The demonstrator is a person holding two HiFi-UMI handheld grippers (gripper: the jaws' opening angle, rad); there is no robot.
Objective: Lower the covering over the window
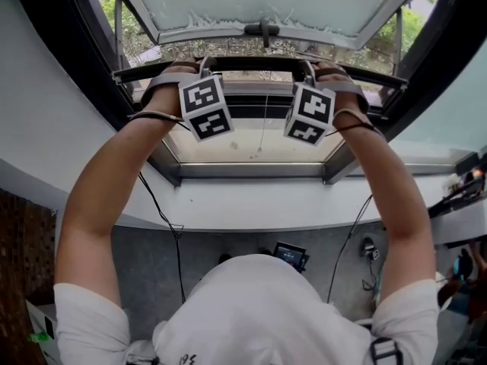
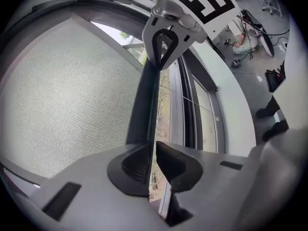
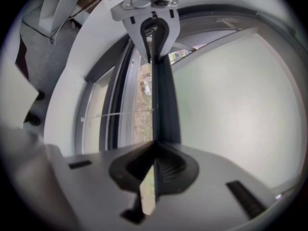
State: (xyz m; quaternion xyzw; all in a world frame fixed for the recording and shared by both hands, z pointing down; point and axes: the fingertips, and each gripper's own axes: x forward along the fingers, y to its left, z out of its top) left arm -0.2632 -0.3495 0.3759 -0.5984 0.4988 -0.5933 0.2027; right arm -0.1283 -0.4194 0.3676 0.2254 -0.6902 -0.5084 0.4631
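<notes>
The covering is a fine mesh screen that ends in a dark bottom bar running across the top of the window opening. In the head view my left gripper and right gripper both sit on that bar, a hand's width apart, with their marker cubes toward me. In the left gripper view the bar runs from my left gripper up to the right gripper. The right gripper view shows the bar pinched in my right gripper, with the pale covering beside it. Both grippers are shut on the bar's thin edge.
Beyond the bar an outer window sash stands swung open over greenery. The grey window frame lies below, with a thin cord hanging in front of the glass. Cables and a small device lie on the floor under the sill.
</notes>
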